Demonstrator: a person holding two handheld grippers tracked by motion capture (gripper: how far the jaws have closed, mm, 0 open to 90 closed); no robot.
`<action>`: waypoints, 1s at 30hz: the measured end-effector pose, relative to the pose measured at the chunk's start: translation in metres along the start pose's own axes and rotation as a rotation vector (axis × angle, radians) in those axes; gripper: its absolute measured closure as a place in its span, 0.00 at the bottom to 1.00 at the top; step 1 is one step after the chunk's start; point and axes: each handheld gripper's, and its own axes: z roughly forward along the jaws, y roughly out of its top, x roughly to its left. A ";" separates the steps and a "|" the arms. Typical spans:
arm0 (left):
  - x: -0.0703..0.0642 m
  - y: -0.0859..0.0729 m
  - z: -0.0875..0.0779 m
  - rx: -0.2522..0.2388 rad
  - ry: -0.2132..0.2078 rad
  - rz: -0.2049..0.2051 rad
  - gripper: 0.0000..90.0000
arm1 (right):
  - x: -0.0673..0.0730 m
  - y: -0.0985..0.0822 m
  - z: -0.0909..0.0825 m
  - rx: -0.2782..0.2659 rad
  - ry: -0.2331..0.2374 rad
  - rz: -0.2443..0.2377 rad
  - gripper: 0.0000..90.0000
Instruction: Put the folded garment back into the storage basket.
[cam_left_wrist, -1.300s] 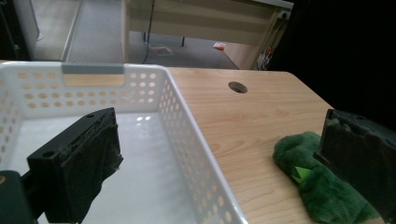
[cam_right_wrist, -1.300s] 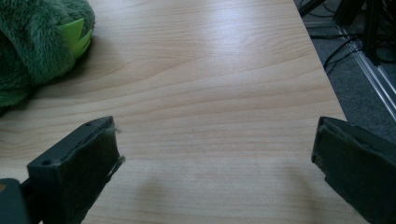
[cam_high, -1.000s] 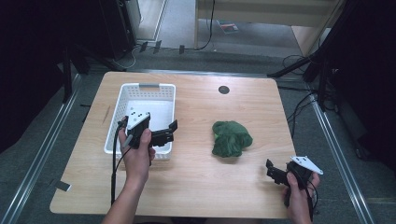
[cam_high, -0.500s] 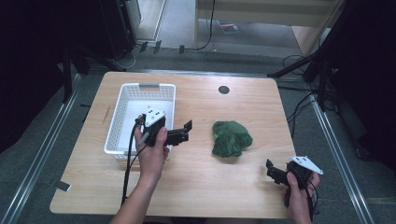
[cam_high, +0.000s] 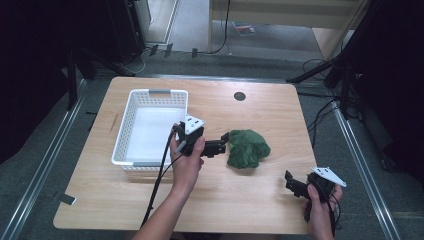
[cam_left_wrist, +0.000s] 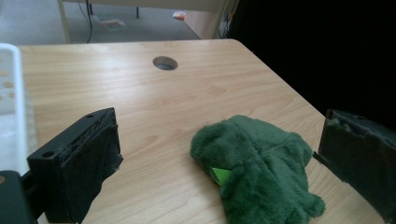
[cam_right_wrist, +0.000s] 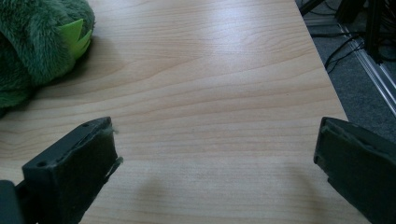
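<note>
Green, furry plush toy (cam_left_wrist: 261, 168) lies on the light wooden table (cam_high: 260, 107), just ahead of the left gripper (cam_high: 222, 145), between its widely parted jaws, touching neither. Nearer the person, the right gripper (cam_high: 290, 182) rests well apart, jaws wide and holding nothing.

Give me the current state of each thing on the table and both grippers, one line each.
Left gripper: jaws open, at the toy's left edge, nothing clamped.
Right gripper: jaws open, empty, low near the table's front right corner.
Green plush toy: slumped on the table, outside the basket.
White basket: upright, empty.
Table: bare wood, round hole near the far edge.
</note>
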 end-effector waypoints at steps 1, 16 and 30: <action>-0.003 -0.002 0.003 0.006 0.000 0.000 0.00 | 0.000 0.000 0.000 0.000 0.000 0.003 0.00; -0.030 -0.025 0.045 0.098 -0.001 0.007 0.00 | 0.000 0.000 0.000 0.002 -0.002 0.006 0.00; -0.050 -0.042 0.075 0.175 -0.011 -0.007 0.00 | -0.001 0.001 0.001 0.004 0.005 0.016 0.00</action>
